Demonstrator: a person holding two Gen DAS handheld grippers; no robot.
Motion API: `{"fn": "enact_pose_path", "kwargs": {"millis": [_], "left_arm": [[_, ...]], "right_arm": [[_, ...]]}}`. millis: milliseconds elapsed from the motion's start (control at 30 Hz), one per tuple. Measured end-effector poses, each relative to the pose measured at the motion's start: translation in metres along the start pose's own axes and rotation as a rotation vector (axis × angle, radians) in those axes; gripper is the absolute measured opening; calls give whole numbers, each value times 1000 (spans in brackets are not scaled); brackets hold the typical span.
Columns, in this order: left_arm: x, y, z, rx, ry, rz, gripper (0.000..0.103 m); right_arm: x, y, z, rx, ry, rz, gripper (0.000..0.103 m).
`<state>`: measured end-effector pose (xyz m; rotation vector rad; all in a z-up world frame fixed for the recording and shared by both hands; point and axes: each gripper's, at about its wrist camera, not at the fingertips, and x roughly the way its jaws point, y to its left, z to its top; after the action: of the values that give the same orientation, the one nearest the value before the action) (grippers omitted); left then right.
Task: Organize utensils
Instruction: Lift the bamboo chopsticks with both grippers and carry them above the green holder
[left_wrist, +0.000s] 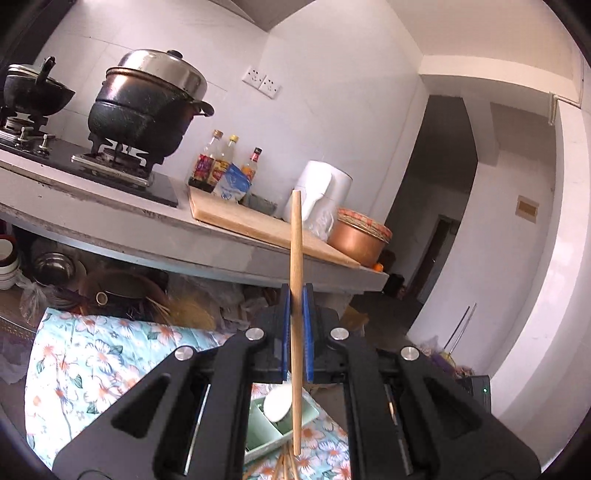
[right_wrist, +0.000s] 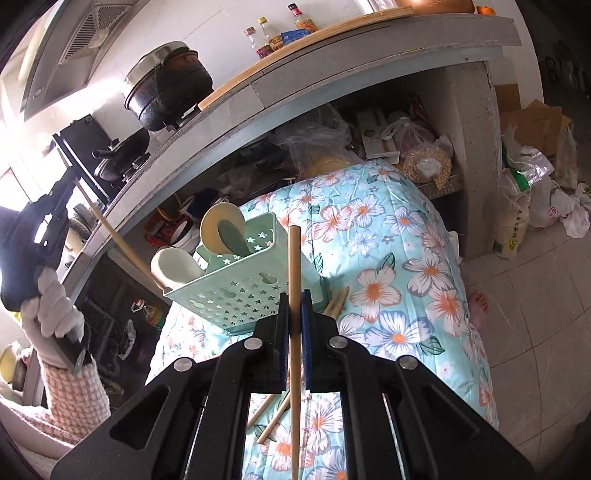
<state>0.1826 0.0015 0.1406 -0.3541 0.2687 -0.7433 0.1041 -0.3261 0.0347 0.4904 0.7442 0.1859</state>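
**Both tools clamped on a chopstick each, above the utensil holder**

The left tool (left_wrist: 297, 295) is closed on a wooden chopstick (left_wrist: 296, 258). The stick stands nearly upright between the blue pads, its upper end well above the fingertips and its lower end below them. Beneath this tool, seen between the fingers, lies the pale green utensil holder (left_wrist: 266, 432) with a white spoon (left_wrist: 277, 404) in it. More chopsticks lie on the floral cloth (left_wrist: 92, 354) just below the holder. Ahead of the tool, the worktop (left_wrist: 110, 229) carries a black pot (left_wrist: 144, 110) and a cutting board (left_wrist: 258, 225).

The right tool (right_wrist: 294, 306) is closed on a second chopstick (right_wrist: 294, 266), which also runs upright through the pads and extends past them at both ends. Just ahead and to the left of this tool stands the green holder (right_wrist: 236, 291), tilted, with star-shaped cutouts in its walls. It contains a white spoon (right_wrist: 171, 267) and a cream ladle (right_wrist: 221, 229). Loose chopsticks (right_wrist: 273, 417) lie on the floral cloth (right_wrist: 388, 258) below and just right of the fingers. Far to the left, a gloved hand (right_wrist: 55, 302) holds the other tool (right_wrist: 68, 179), with its chopstick (right_wrist: 118, 240) slanting down toward the holder.
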Motion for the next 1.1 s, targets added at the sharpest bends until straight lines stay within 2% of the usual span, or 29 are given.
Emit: {"fn": "enact_pose_path", "kwargs": {"millis": [200, 367, 500, 567, 633, 700, 867, 1100], "left_arm": [[23, 11, 3, 63, -33, 99, 6], [49, 35, -23, 71, 28, 171, 6], [58, 47, -38, 45, 94, 177, 6], [56, 48, -42, 43, 98, 173, 8], [51, 48, -42, 48, 87, 173, 21], [46, 49, -41, 54, 75, 176, 25], [33, 47, -40, 55, 68, 197, 30], [-6, 47, -41, 65, 53, 214, 42]], "right_arm": [[-1, -1, 1, 2, -5, -10, 6], [-2, 1, 6, -6, -11, -5, 6], [-4, 10, 14, -34, -28, 5, 6], [-5, 17, 21, -51, -39, 17, 6], [-6, 25, 30, -72, -52, 35, 6], [-6, 35, 40, -98, -68, 50, 6], [-13, 69, 71, -182, -135, 121, 6], [-23, 121, 122, -291, -251, 231, 6]]}}
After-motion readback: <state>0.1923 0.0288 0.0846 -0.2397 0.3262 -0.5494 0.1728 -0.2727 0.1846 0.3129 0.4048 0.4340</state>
